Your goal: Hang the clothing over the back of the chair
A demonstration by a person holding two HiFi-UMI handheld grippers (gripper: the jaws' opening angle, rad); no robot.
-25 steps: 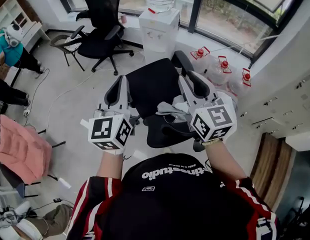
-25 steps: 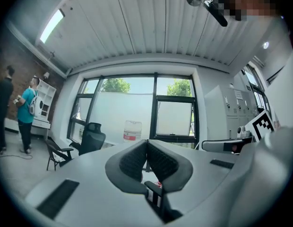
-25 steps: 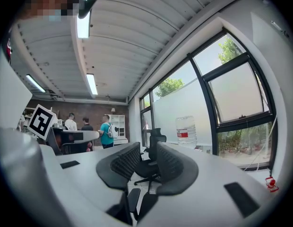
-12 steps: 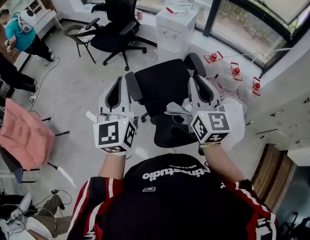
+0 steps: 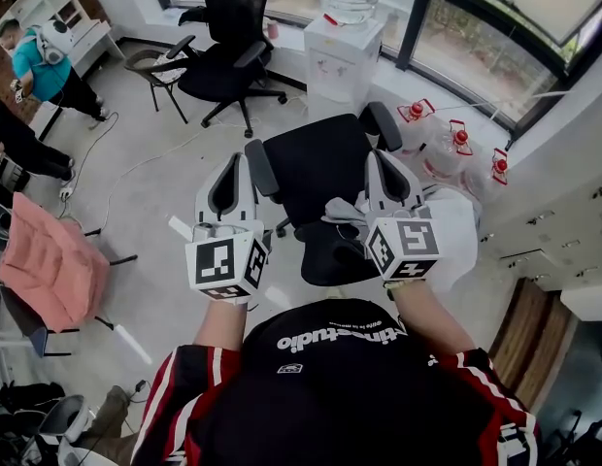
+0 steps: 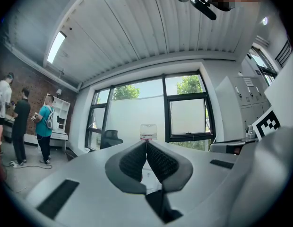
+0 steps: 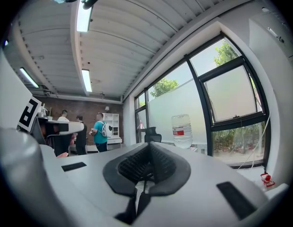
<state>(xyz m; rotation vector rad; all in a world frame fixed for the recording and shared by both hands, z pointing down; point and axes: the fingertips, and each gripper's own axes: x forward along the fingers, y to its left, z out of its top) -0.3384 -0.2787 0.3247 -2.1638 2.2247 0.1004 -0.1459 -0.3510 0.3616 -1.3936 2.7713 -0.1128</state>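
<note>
A black office chair stands just in front of me, its backrest nearest my body. My left gripper hovers over the chair's left armrest. Its pads meet with nothing between them in the left gripper view. My right gripper is over the chair's right side. Its jaws have just been closing and now stand shut, with nothing showing between the pads. A white cloth-like shape lies right beside the right gripper. A pink garment is draped over a frame at the far left.
A second black office chair and a small chair stand farther back. A water dispenser is by the window, with water jugs on the floor to its right. People stand at the back left, and cables cross the floor.
The right gripper's two fingers, spread apart a second ago, have come together. The left gripper has shifted slightly toward the chair. The view has swung a little.
</note>
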